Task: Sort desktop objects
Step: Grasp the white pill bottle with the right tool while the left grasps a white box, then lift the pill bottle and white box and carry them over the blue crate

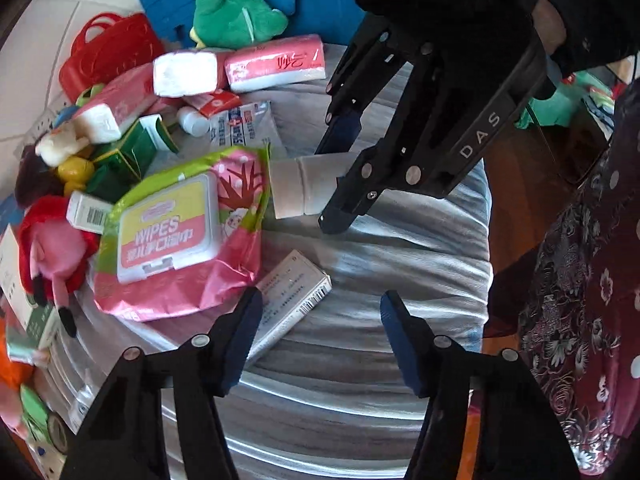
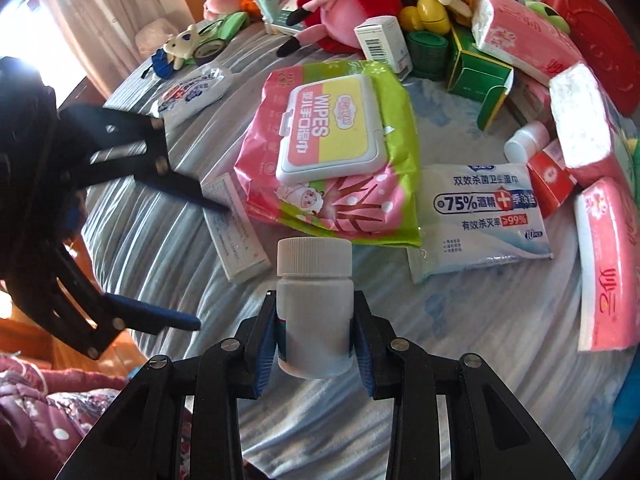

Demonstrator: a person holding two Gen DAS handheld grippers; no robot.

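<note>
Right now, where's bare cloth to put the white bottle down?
Bare striped cloth lies below the alcohol wipes pack and left of the pink tissue pack. More lies near the flat white box, by the left gripper. The far side is crowded. The right gripper holds the white bottle.

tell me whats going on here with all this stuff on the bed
A person is sorting a clutter of household items with two handheld grippers. The right gripper has its jaws shut on a white pill bottle, held just in front of the pink and green wipes pack. The left gripper is open and holds nothing, poised near a flat white medicine box. Tissue packs and plush toys lie around the edge.
</note>
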